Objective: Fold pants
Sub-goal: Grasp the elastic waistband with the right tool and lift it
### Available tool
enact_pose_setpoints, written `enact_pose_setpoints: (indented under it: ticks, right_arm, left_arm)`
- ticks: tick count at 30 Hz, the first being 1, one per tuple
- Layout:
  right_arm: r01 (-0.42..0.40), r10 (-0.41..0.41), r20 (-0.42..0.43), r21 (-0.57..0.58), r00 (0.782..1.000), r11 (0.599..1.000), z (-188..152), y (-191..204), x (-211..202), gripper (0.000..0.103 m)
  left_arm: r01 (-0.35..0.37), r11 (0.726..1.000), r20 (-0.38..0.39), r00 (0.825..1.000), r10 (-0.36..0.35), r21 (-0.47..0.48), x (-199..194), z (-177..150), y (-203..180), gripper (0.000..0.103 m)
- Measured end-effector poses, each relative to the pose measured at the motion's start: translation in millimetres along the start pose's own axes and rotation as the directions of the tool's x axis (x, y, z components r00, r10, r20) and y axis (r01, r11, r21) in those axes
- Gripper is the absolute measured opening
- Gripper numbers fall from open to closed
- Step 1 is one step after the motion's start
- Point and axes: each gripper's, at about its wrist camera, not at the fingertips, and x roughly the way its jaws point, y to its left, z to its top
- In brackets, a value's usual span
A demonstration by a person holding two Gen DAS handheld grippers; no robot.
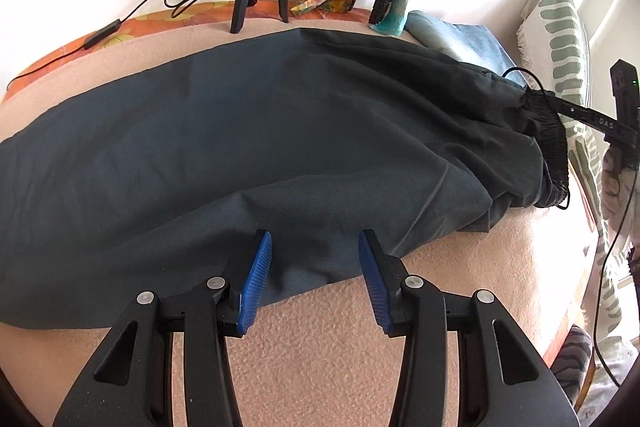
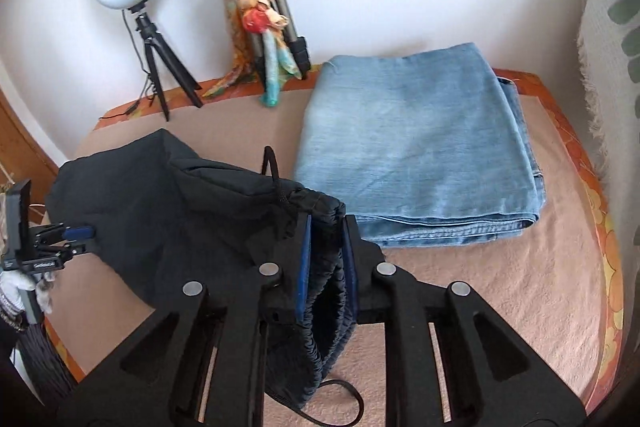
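Here, dark pants (image 1: pixel 248 131) lie spread lengthwise across pink surface (image 1: pixel 320 339). Left gripper (image 1: pixel 316 267) released, blue pads straddling near edge of pants leg, fabric between them but not pinched. Right gripper (image 2: pixel 326 247) clenched on elastic waistband (image 2: pixel 326 291), lifting that end; drawstring (image 2: pixel 276 171) loops up beside it. Folded jeans (image 2: pixel 420 147) lie just beyond.

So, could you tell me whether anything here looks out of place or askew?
The dark pants lie spread but rumpled near the waistband, which the right gripper pinches; the folded jeans look tidy.
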Motion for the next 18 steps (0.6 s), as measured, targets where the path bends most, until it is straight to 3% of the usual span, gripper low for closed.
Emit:
enact_pose_setpoints:
  ticks: [5,6,9,12,14,18]
  right_arm:
    - [0.064,-0.067,0.018,0.107,0.998,0.992,-23.5,-5.6,-27.8,0.065]
    - [0.054,-0.059,0.028,0.151,0.998,0.987,-32.8,-7.1,-37.5,0.074]
    - [-0.043,0.032,0.042,0.306,0.999,0.951,-65.8,-11.2,-55.8,0.082]
    - [-0.130,0.129,0.034,0.471,0.991,0.873,-98.1,-14.6,-46.7,0.082]
    - [-0.191,0.206,0.043,0.589,0.978,0.785,-116.9,-17.4,-29.4,0.082]
    - [-0.233,0.237,0.100,0.729,0.966,0.643,-139.5,-21.7,1.0,0.082]
  left_arm:
    - [0.053,0.997,0.039,0.998,-0.055,0.053,-27.3,-4.2,-21.8,0.044]
    - [0.068,0.995,0.042,0.997,-0.071,0.070,-31.8,-6.5,-27.3,0.044]
    - [0.067,0.987,0.043,0.996,-0.074,0.146,-33.1,-15.7,-49.8,0.044]
    - [0.075,0.973,0.011,0.997,-0.080,0.219,-23.3,-20.9,-70.9,0.044]
    - [0.055,0.966,0.007,0.998,-0.058,0.252,-17.3,-23.5,-82.5,0.044]
    - [0.050,0.958,0.010,0.998,-0.055,0.281,-16.6,-24.0,-92.9,0.044]
